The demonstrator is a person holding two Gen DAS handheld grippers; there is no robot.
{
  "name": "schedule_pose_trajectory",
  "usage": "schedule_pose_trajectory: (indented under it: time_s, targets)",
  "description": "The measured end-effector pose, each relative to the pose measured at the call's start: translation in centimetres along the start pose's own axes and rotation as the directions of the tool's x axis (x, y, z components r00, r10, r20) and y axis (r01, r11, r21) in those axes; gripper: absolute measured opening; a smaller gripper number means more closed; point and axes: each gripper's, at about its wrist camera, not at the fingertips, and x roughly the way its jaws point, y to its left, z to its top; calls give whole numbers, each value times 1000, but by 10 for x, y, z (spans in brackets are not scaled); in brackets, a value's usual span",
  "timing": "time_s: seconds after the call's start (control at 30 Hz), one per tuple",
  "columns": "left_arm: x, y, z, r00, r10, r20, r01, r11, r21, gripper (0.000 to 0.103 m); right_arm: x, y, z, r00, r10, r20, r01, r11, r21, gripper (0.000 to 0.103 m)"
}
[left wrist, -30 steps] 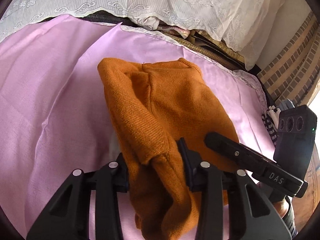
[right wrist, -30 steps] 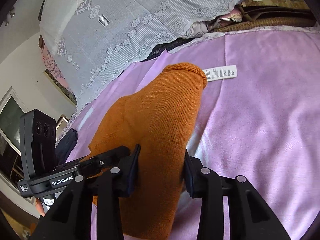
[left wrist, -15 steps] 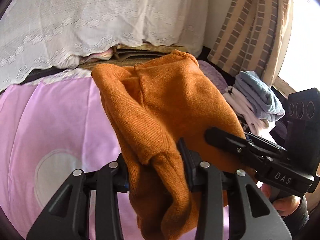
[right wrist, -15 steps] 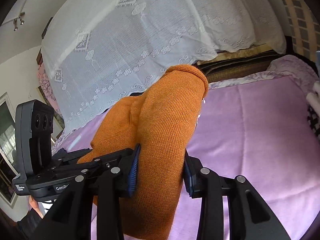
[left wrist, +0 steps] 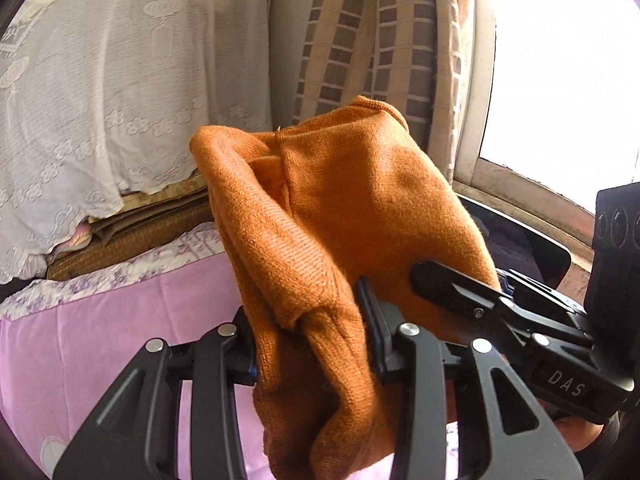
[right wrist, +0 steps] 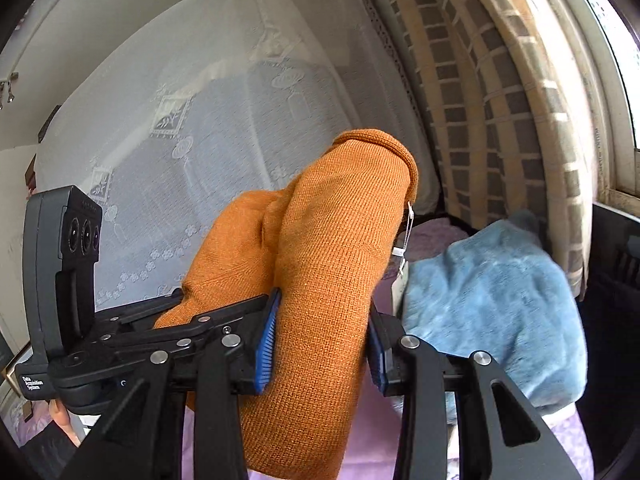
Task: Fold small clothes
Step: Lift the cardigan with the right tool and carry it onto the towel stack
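A folded orange knit garment [left wrist: 336, 216] hangs in the air above the pink bedsheet [left wrist: 100, 328], carried between both grippers. My left gripper [left wrist: 308, 340] is shut on its left end, the cloth bunched between the pads. My right gripper [right wrist: 320, 344] is shut on the other end of the orange garment [right wrist: 328, 264], with blue pads pressing both sides. A white tag [right wrist: 402, 276] dangles from it. In the left wrist view the right gripper's fingers [left wrist: 460, 292] reach in from the right; in the right wrist view the left gripper's fingers [right wrist: 192, 320] show at the left.
A fluffy light-blue garment [right wrist: 492, 304] lies to the right on the bed. A white lace cover [left wrist: 100, 100] drapes over bedding behind. A checked curtain [right wrist: 480, 100] and a bright window [left wrist: 560, 60] stand to the right.
Both grippers have lifted the orange garment off the pink sheet and swung it right, toward the curtain and window. The blue garment has come into the right wrist view.
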Motion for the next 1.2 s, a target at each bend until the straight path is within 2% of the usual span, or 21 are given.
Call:
schedule_pose_trajectory:
  time_s: [0.17, 0.3, 0.53, 0.6, 0.63, 0.73, 0.93, 1.1, 1.2]
  targets:
    - [37, -38, 34, 1000, -20, 10, 19, 1000, 15, 37, -6, -53, 27, 999, -33, 36, 31, 998, 57, 38]
    - [69, -57, 45, 999, -33, -13, 33, 999, 9, 37, 1, -86, 32, 998, -59, 33, 56, 994, 96, 38]
    - [119, -61, 26, 994, -55, -97, 54, 998, -16, 37, 26, -132, 8, 995, -94, -45, 100, 982, 160, 38]
    - [132, -58, 15, 992, -41, -123, 39, 999, -14, 38, 39, -142, -4, 988, -120, -95, 135, 977, 167, 39]
    - [137, -58, 10, 992, -25, -124, 25, 1000, -5, 42, 45, -147, -10, 987, -121, -109, 139, 974, 178, 39]
    - [144, -54, -3, 994, 29, -110, -27, 999, 24, 57, 53, -153, -22, 987, -117, -113, 137, 972, 192, 42]
    - [150, -43, -13, 994, 5, -112, -8, 1000, -29, 71, 56, -155, -29, 984, -123, -132, 146, 972, 186, 41]
    - [147, -57, -18, 995, 64, -78, -61, 997, 38, 71, 54, -158, -33, 983, -125, -134, 151, 969, 197, 42]
    - [148, -57, -19, 995, 71, -74, -69, 997, 36, 71, 54, -160, -35, 984, -122, -129, 147, 966, 211, 42]
